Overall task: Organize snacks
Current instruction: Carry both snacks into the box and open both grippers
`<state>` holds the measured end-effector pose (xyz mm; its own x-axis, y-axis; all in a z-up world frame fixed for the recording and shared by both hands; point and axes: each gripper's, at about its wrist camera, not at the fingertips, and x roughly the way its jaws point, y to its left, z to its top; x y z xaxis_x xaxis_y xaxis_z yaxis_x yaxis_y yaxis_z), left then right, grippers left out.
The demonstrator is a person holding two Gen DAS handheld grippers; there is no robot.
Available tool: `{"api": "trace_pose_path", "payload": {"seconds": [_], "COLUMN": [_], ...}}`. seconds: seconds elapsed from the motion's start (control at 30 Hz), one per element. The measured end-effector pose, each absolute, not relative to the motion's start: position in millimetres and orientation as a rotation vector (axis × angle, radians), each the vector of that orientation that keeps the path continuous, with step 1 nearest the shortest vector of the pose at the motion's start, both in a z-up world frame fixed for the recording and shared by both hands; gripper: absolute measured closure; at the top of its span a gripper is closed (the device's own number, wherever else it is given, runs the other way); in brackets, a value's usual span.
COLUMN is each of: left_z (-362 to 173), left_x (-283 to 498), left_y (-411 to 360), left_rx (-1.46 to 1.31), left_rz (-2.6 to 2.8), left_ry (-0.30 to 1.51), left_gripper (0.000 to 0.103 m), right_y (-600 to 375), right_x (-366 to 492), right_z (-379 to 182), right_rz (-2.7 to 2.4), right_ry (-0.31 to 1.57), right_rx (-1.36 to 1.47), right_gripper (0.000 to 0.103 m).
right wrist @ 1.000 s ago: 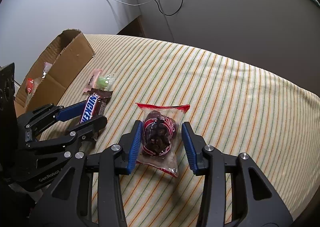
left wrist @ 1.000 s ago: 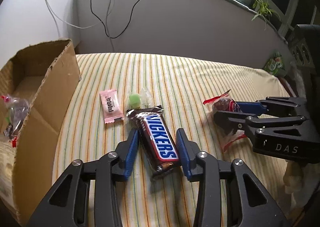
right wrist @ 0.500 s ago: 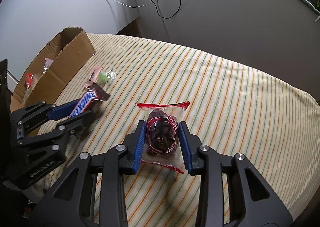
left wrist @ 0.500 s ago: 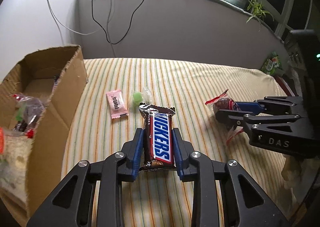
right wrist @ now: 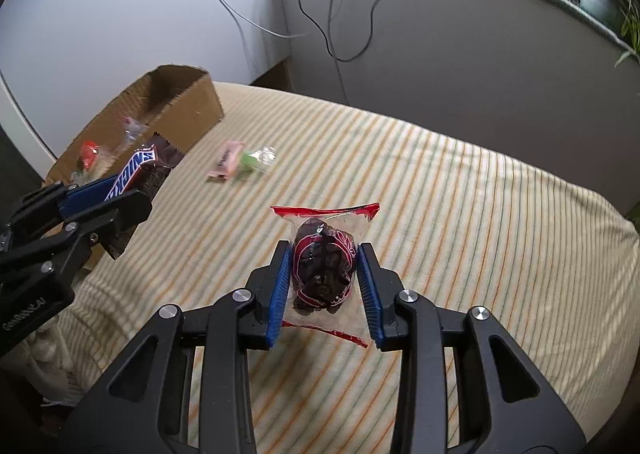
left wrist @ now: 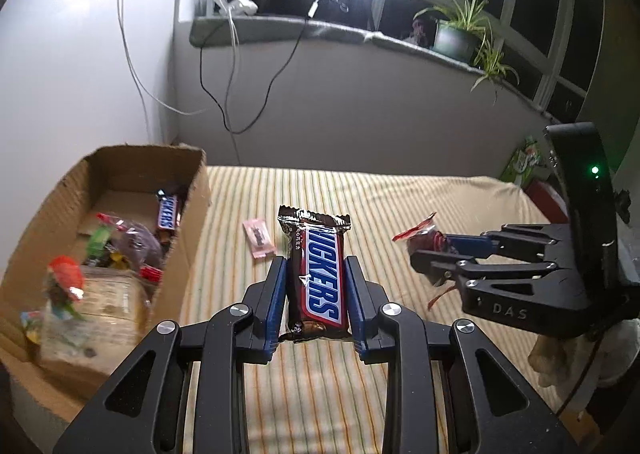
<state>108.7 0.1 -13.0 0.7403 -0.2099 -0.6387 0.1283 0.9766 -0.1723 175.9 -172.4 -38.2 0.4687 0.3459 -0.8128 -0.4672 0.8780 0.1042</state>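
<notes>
My left gripper (left wrist: pixel 316 290) is shut on a Snickers bar (left wrist: pixel 316 274) and holds it above the striped cloth; it also shows in the right wrist view (right wrist: pixel 136 170). My right gripper (right wrist: pixel 324 278) is shut on a clear packet with a dark red sweet (right wrist: pixel 324 270), lifted off the cloth, seen from the side in the left wrist view (left wrist: pixel 428 242). A cardboard box (left wrist: pixel 192 206) at the left holds several snacks, including another Snickers bar (left wrist: pixel 168 212). A pink packet (left wrist: pixel 259 238) lies on the cloth, with a green sweet (right wrist: pixel 252 160) beside it.
The striped cloth (left wrist: pixel 400 206) covers the surface up to a grey wall with hanging cables (left wrist: pixel 224 94). A window ledge carries potted plants (left wrist: pixel 460 34). A green packet (left wrist: pixel 524 162) sits at the far right edge.
Both grippers have risen with their snacks. The left one has moved toward the box, so the box contents now show. The Snickers bar now stands well above the cloth.
</notes>
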Motion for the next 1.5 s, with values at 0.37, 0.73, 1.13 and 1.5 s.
{"api": "trace_pose_path", "payload": {"seconds": [0.37, 0.73, 1.13, 1.5], "left_z": [0.8, 0.3, -3.4, -6.4], "left_x": [90.8, 77.3, 77.5, 96.5], "left_y": [34.0, 79.5, 134.7, 157.0], "left_rx": [-0.139, -0.174, -0.205, -0.21], "left_rz": [-0.138, -0.06, 0.045, 0.079], "left_ry": [0.658, 0.638, 0.643, 0.656], "left_gripper": [0.076, 0.076, 0.076, 0.076], "right_y": [-134.0, -76.7, -20.5, 21.2], "right_x": [158.9, 156.9, 163.4, 197.8], "right_z": [-10.3, 6.2, 10.1, 10.8], "right_rz": [0.565, 0.652, 0.73, 0.756], "right_ry": [0.904, 0.869, 0.859, 0.858], "right_rx": [-0.152, -0.165, -0.172, -0.188], "right_gripper": [0.069, 0.069, 0.069, 0.069]}}
